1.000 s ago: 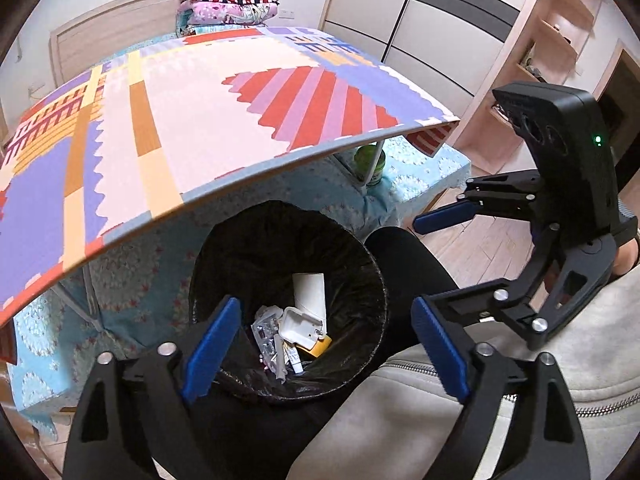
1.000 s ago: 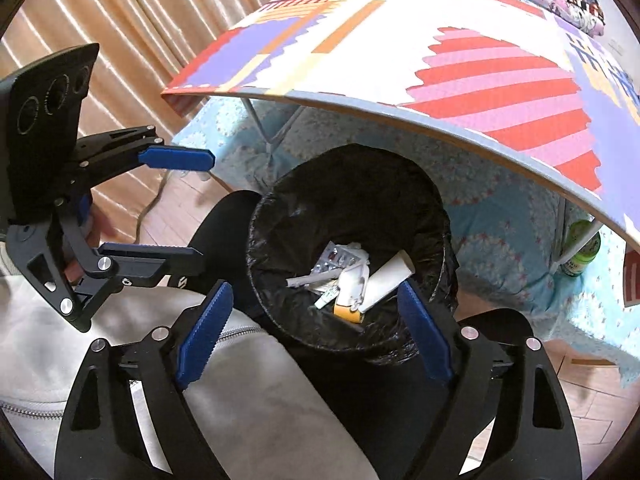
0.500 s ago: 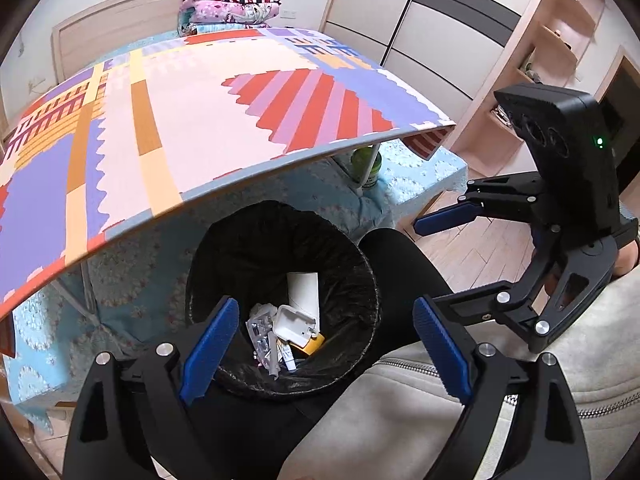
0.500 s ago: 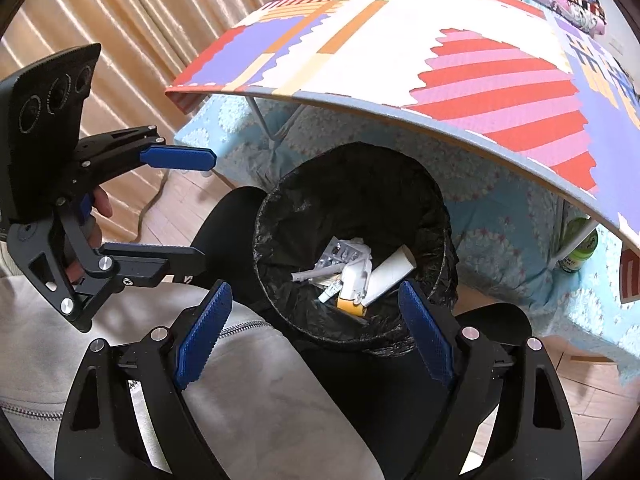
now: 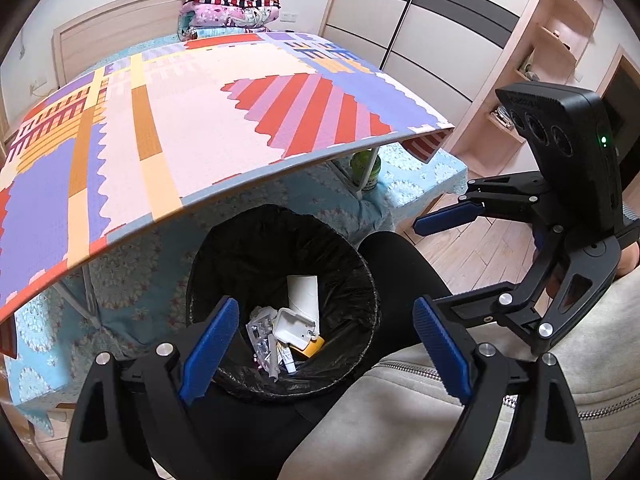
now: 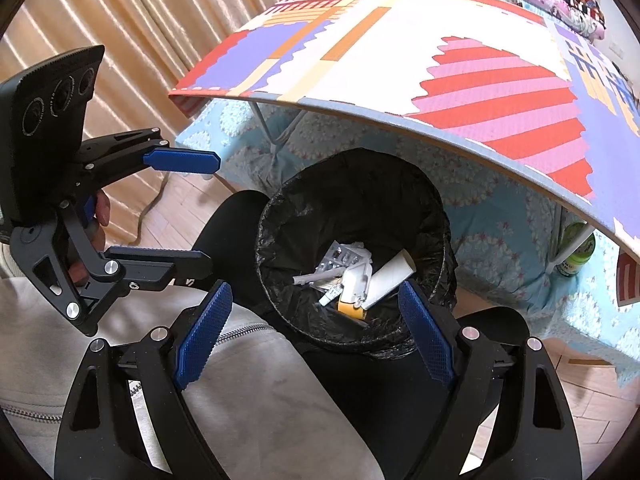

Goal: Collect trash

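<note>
A black-lined trash bin [image 5: 240, 248] [image 6: 340, 184] stands on the floor between the person's knees, in front of the table. Inside lie several pieces of trash: a white cardboard tube [image 5: 303, 294] [image 6: 390, 276], a white box [image 5: 294, 326] [image 6: 356, 282], a blister pack [image 6: 340, 256] and an orange piece [image 5: 311, 346]. My left gripper [image 5: 324, 354] [image 6: 186, 210] is open and empty above the bin's near rim. My right gripper [image 6: 314, 338] [image 5: 424, 264] is open and empty, also above the bin.
A folding table with a colourful patterned mat [image 5: 168, 120] [image 6: 440, 48] overhangs the bin. A green bottle [image 5: 365, 168] [image 6: 576, 254] stands by a table leg. Folded blankets [image 5: 228, 4] lie at the table's far end. Curtains [image 6: 100, 20] are on the left and a wardrobe [image 5: 420, 32] stands behind.
Both grippers have drifted slightly; the bin sits a little lower and closer in the left wrist view. Both stay open and empty.
</note>
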The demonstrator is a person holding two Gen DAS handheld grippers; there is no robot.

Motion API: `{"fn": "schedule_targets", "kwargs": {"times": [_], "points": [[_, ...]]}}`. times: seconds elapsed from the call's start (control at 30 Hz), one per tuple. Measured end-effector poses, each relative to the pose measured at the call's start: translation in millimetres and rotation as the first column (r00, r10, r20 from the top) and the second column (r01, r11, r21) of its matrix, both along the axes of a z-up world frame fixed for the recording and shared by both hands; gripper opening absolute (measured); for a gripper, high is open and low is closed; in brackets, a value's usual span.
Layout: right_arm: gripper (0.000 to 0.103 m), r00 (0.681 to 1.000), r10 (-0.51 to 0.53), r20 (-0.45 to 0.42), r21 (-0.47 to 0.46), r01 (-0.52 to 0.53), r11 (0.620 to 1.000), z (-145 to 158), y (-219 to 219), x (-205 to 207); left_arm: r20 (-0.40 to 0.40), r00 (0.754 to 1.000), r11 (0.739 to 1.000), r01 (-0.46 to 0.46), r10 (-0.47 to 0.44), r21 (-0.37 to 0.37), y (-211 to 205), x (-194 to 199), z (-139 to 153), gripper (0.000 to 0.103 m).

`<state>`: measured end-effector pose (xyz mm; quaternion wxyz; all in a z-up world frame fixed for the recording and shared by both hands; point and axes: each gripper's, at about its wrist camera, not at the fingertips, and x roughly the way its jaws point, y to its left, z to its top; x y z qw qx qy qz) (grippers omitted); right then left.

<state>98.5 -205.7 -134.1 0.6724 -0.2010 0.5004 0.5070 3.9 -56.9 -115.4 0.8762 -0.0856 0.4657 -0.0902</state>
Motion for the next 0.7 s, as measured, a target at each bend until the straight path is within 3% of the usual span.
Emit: {"fn": "schedule_targets", "kwargs": {"times": [0.7], "points": [[0.085, 1.000, -0.005, 0.005, 0.008, 0.005, 1.000, 2.8, 1.1, 2.3, 0.002, 1.000, 1.000, -0.004, 0.004, -0.003, 1.0, -0.2, -0.4, 0.086]]}}
